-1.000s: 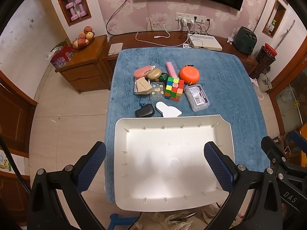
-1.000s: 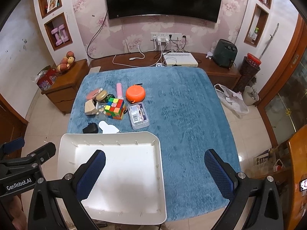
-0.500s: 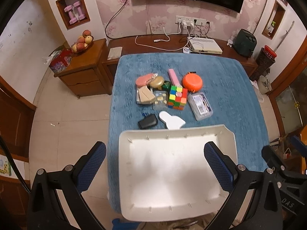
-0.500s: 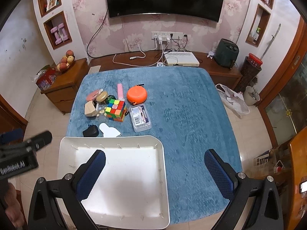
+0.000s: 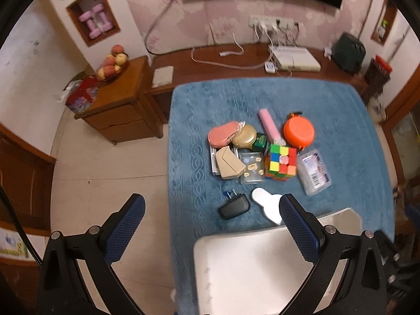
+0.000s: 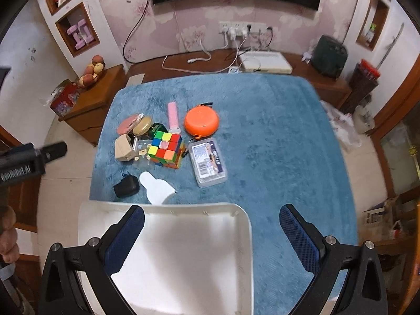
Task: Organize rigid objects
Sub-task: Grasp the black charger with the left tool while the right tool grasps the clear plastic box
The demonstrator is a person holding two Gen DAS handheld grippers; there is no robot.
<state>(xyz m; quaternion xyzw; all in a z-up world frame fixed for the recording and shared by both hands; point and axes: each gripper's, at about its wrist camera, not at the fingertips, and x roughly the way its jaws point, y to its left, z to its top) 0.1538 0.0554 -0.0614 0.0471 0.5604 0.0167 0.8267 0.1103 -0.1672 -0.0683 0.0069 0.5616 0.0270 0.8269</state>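
Clutter sits in one loose cluster at the centre of the blue-covered counter (image 6: 262,131), and none of it is in the white tray (image 6: 183,249) yet, so by the look of things the sorting has not begun and every piece is left to move. Nearest the tray's far rim, just above it in the right wrist frame, lie a black charger (image 6: 126,186) and a flat white piece (image 6: 156,187); the white piece runs its long axis diagonally from upper left to lower right, its narrow end away from the tray. Above them stands the puzzle cube (image 6: 165,150), with a clear labelled box (image 6: 208,162) to its right, long axis nearly up the frame and leaning a little left. An orange round case (image 6: 201,121) and a pink bar (image 6: 173,116), pointing almost straight up the frame, sit higher; a beige box (image 6: 124,147), a gold tin (image 6: 142,129) and a pink oval case (image 6: 128,124) crowd the cluster's left side. The tray fills the lower middle of both views. The left hand-held gripper (image 5: 211,219) hangs wide open and empty over the tray's left edge, and the right hand-held gripper (image 6: 211,229) is likewise spread apart, holding nothing, over the tray's right edge.
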